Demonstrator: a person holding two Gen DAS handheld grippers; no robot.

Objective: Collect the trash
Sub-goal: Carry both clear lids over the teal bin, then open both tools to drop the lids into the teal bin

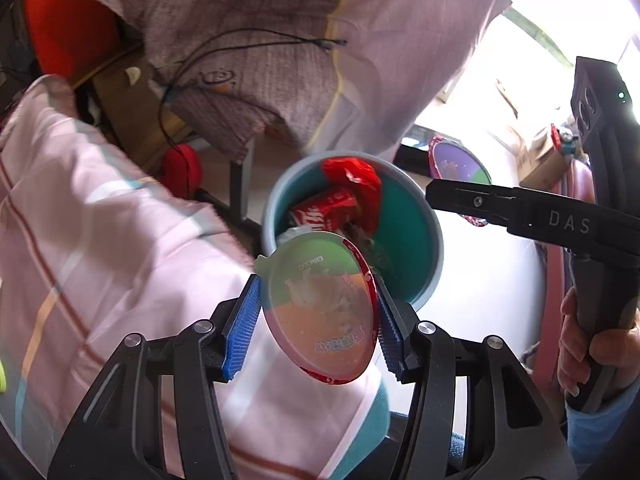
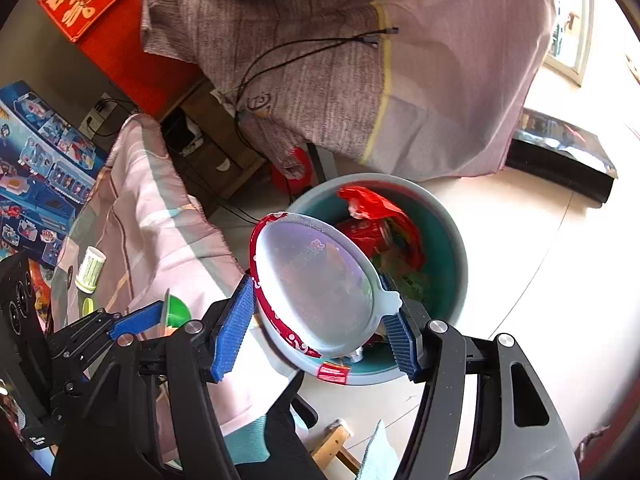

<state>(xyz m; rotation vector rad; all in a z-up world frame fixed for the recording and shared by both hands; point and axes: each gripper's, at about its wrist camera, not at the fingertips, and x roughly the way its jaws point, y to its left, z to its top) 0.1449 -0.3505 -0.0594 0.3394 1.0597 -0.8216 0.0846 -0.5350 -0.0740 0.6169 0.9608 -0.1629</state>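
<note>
The left gripper (image 1: pixel 318 312) is clamped on a round noodle-cup lid (image 1: pixel 320 304) with a red rim; both blue pads (image 1: pixel 242 328) press on its edges, and its printed face looks toward the camera. The right gripper (image 2: pixel 320 316) is clamped in the same way on a second round lid (image 2: pixel 316 292), pale on the side we see, with a red patterned rim and a small tab at the right pad. Both lids hang tilted over the near edge of a round trash bin (image 1: pixel 430 240) with a grey rim and teal inside, which stands on a pale floor (image 2: pixel 520 260). Inside the bin lie a red can (image 1: pixel 324 212) and a crumpled red plastic bag (image 1: pixel 356 176). To the left is a pink checked blanket (image 1: pixel 100 240). Behind the bin hangs a purple-grey cloth (image 2: pixel 440 80) with a black cable (image 2: pixel 304 46) on it.
</note>
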